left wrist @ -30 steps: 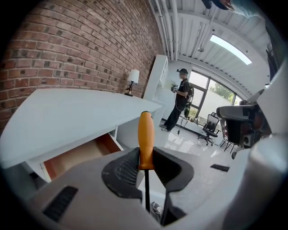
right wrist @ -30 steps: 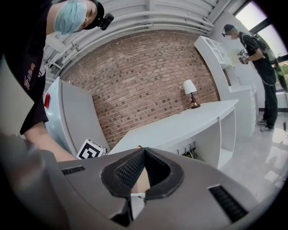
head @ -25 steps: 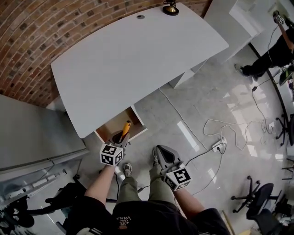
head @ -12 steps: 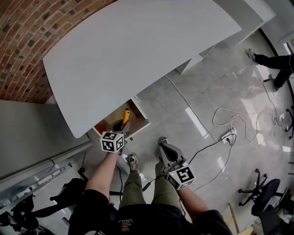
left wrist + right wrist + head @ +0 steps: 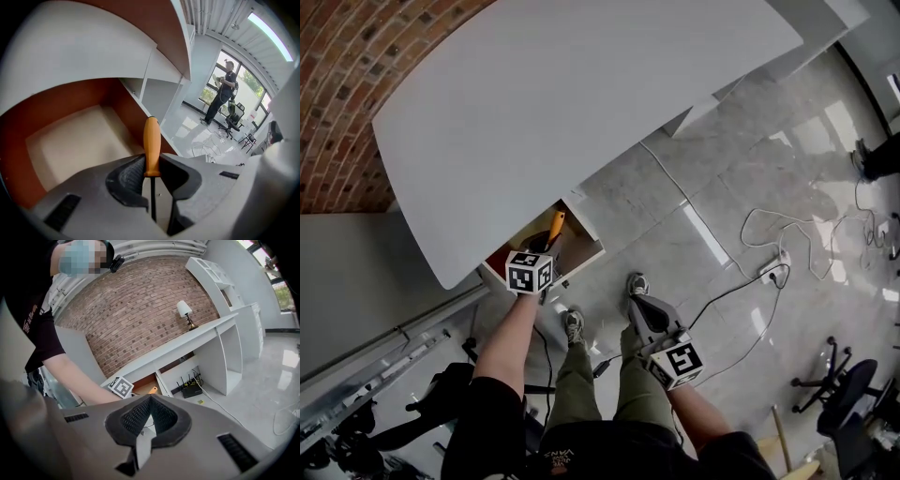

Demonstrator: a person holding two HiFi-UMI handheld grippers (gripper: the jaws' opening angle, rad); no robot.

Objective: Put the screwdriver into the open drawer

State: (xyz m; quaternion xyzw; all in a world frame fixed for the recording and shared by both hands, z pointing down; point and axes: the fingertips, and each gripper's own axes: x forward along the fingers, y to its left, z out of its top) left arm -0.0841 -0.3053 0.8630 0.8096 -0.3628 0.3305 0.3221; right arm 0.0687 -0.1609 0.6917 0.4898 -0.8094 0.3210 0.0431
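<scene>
While the left hand-held gripper (image 5: 152,165) clamps the screwdriver (image 5: 152,140) at its handle base | right hand-held gripper (image 5: 148,404) closed, empty | screwdriver over open drawer (image 5: 70,140) under counter (image 5: 581,103) | likely light, rigid, smooth; handle grip suits

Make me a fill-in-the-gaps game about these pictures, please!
1. The left gripper is shut on a screwdriver with an ____ handle.
2. The screwdriver's handle points toward the open ____ beneath the white desk.
3. The right gripper has its jaws together, and they hold ____.
4. The wall behind the desk is made of ____.

Missing words: orange; drawer; nothing; brick.
</scene>
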